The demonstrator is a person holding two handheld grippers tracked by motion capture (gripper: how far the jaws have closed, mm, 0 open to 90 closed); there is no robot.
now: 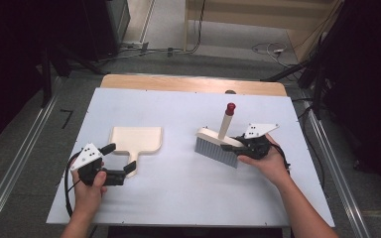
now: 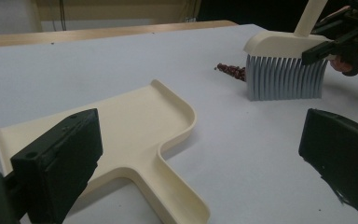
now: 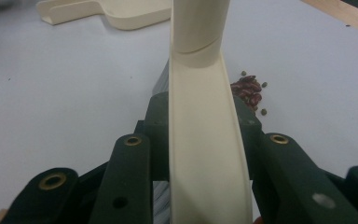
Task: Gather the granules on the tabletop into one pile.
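Right tongs [image 1: 241, 145] grip the brush [image 1: 218, 145] by its cream back; left tongs [image 1: 116, 161] gape open around the dustpan [image 1: 136, 140] handle.

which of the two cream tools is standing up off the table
The brush: it stands on its grey bristles, held by the right gripper. The dustpan lies flat by the open left gripper.

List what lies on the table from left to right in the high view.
left gripper → dustpan → brush → right gripper
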